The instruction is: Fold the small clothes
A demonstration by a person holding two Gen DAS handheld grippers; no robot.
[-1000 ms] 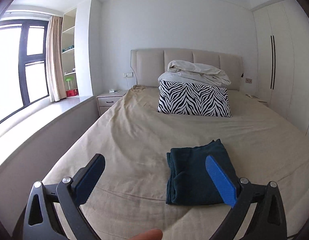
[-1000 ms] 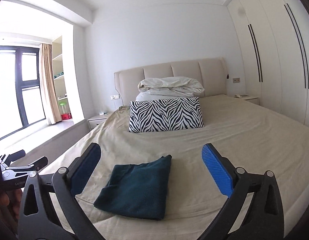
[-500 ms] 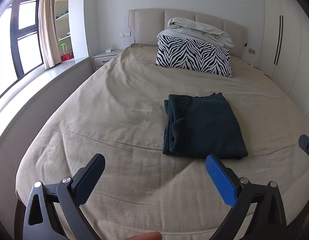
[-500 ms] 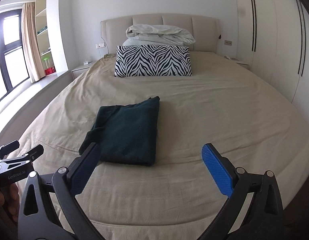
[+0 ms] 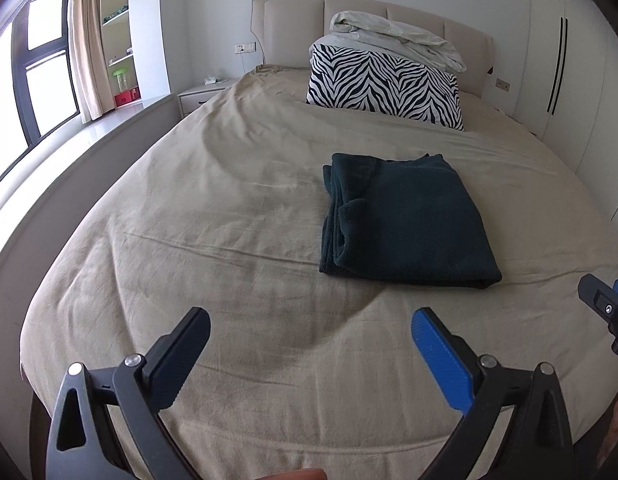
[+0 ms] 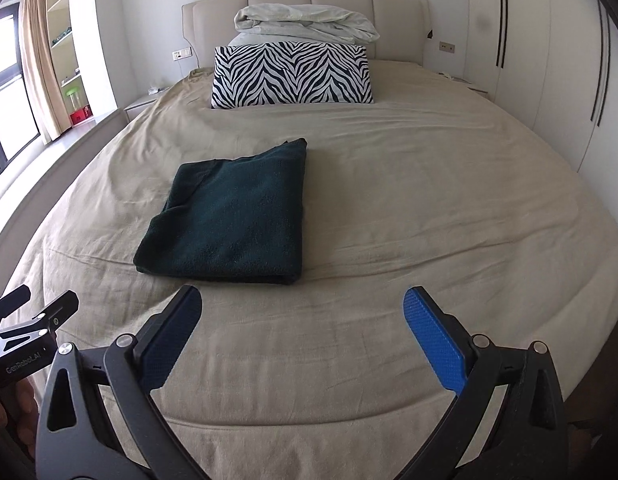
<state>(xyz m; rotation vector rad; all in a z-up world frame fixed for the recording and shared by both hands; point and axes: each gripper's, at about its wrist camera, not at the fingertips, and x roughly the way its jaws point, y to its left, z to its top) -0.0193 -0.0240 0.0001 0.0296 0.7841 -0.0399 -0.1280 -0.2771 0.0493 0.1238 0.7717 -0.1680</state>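
Bedroom light pours in from the window side and we're looking up a wide bed (image 6: 389, 208) dressed in a tan sheet, zebra pillow (image 6: 293, 74) propped at the head edge with a crumpled white duvet (image 6: 305, 20) bundled behind it. Centre stage, the dark green garment (image 6: 229, 216) lies flat on the sheet, toward the foot edge and a touch to the window side of the middle, already squared into a tidy rectangle with its layered open edges showing along the window side. Both tools hang back above the foot edge of the bed, and neither is touching cloth. Left gripper (image 5: 309, 354), fingers spread wide, nothing between them, garment sitting ahead and off to its right. Right gripper (image 6: 303, 330), also spread wide and holding nothing, near edge of the garment just ahead and to its left. That placement makes sense: near the foot edge, the bundle sits within easy reach of both claws. By my reading the fold looks about done, with 2 claws backed off a finished stack. If 1 more fold is wanted, that loose layered side is the place to pinch, and it could slip apart if grabbed carelessly.
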